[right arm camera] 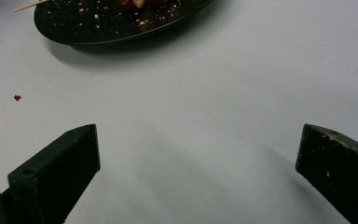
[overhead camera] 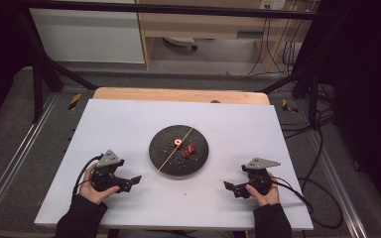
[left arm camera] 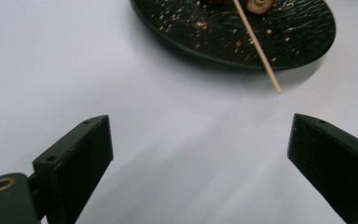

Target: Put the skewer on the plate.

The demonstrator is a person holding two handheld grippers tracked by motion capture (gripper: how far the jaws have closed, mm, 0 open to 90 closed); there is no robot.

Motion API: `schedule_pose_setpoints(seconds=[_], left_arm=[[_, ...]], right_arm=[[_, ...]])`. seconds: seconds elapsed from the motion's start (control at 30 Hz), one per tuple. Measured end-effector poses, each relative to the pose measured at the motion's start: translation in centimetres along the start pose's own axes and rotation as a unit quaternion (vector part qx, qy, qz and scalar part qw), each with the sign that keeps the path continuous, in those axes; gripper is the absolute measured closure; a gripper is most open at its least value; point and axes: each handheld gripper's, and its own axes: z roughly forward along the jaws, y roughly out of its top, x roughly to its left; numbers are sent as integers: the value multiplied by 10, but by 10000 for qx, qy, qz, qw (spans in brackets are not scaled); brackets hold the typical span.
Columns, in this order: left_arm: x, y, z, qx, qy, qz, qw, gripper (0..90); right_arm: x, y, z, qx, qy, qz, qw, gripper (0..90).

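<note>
black speckled plate (overhead camera: 164,159) sits mid-surface with both tongs held off it, empty.
on the plate lie a thin wooden skewer (overhead camera: 171,153), its near end poking past the rim, a ring-shaped slice (overhead camera: 177,142) and two red pieces (overhead camera: 189,150). left tongs (overhead camera: 135,180) hover near the plate's left, right tongs (overhead camera: 228,186) near its right, both with jaws spread wide over the white surface (overhead camera: 238,129).
</note>
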Motion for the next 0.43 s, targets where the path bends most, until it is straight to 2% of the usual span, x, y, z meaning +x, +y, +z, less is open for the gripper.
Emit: schedule_pose_setpoints(seconds=[0.23,0.43], left_arm=[[5,-19,-6,33,108,-19,9999,56],[5,-21,-7,14,110,-1,9999,56]], right_arm=[[1,-1,0,17,17,-16,10000,7],[1,-1,0,35,20,-11,10000,7]])
